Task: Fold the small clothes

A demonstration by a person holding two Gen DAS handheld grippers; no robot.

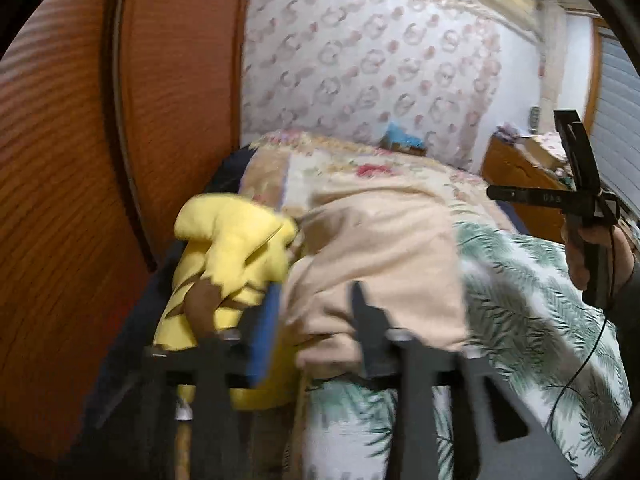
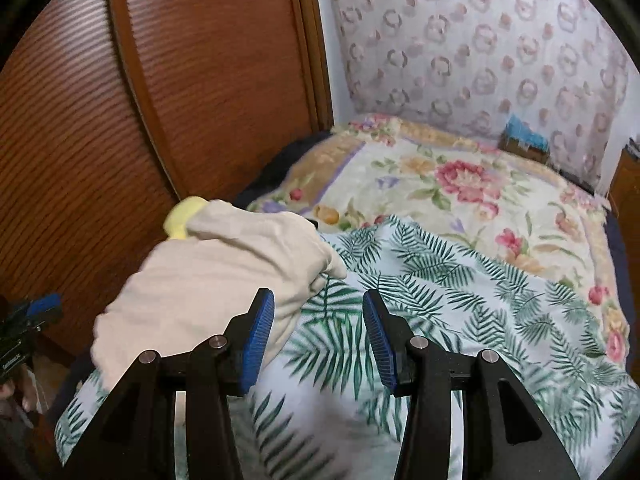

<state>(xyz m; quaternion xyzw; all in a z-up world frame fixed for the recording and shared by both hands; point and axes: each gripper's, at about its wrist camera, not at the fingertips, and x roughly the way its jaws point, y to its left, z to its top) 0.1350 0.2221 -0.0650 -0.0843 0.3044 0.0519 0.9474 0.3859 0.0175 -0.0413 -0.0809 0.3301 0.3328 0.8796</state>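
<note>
A beige garment [image 1: 380, 256] lies bunched on the leaf-print sheet [image 1: 532, 312], with a crumpled yellow garment [image 1: 232, 248] beside it on the left. My left gripper [image 1: 316, 292] hovers close over them with its jaws apart. The beige cloth shows between the fingers, and the blue pad [image 1: 264, 332] stands at the yellow garment's edge without pinching it. My right gripper [image 2: 316, 296] is open above the bare sheet [image 2: 440, 280], just right of the beige garment [image 2: 224, 268]. A bit of the yellow garment [image 2: 186, 210] peeks out behind the beige one. A hand holds the right gripper's black frame [image 1: 576, 196] up at the right.
Slatted wooden doors [image 2: 160, 80] close off the left side right beside the clothes. A floral blanket [image 2: 460, 184] covers the far part of the bed, up to the patterned wall [image 2: 480, 40]. A wooden cabinet [image 1: 516, 172] stands at the far right.
</note>
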